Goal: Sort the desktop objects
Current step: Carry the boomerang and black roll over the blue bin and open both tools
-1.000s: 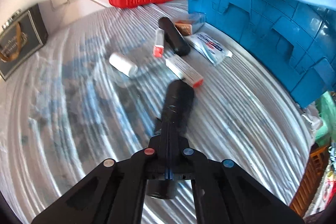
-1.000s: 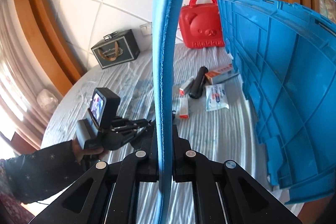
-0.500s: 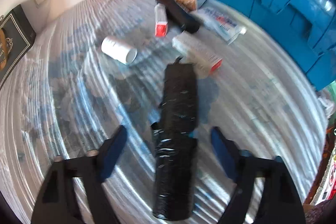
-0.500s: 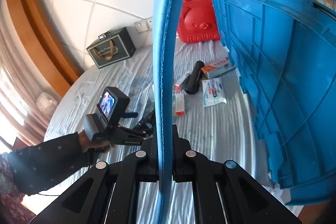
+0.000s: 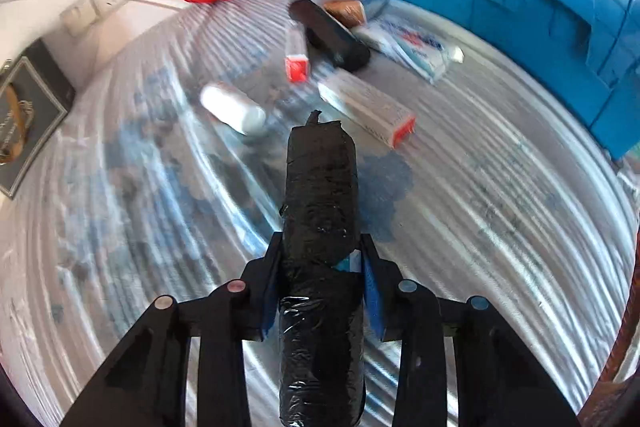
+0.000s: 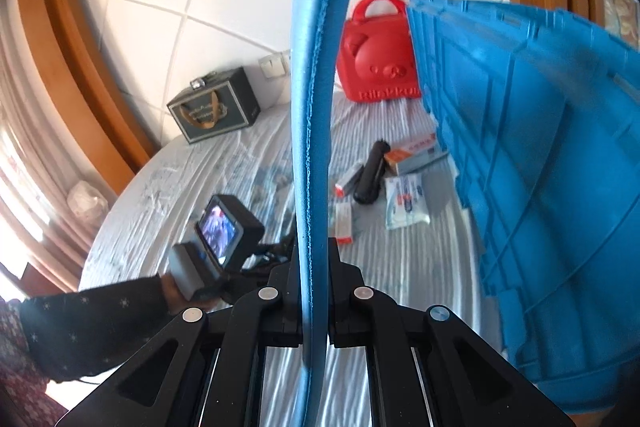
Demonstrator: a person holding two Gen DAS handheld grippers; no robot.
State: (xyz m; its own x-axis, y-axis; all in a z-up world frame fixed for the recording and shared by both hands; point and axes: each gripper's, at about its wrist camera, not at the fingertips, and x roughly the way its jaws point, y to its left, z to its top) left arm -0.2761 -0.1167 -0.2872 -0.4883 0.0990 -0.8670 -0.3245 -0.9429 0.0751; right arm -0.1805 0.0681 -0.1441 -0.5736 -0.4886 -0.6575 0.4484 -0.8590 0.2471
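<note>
On the white-covered tabletop, my left gripper has just been closing its fingers around a black plastic-wrapped cylindrical roll, which lies between them with its far end pointing toward the scattered items; the fingers sit against its sides, gripping it. The large blue plastic crate stands tipped at the right, its ribbed wall facing me, and I cannot see whether anything is inside. A red plastic bear-faced carry case stands closed against the wall, with raised lettering along its bottom that I can only partly read as "Rilakku". Beside it sits a dark green gift box with a tan ribbon handle, its print too small to read. Loose near the crate lie a second black cylinder, a white packet with blue and red print, a long white carton with a red end, a small white tube with a red cap and a white bottle on its side; their labels are blurred. My right gripper has its fingers shut tight on a thin blue foam-edged panel standing upright.
</note>
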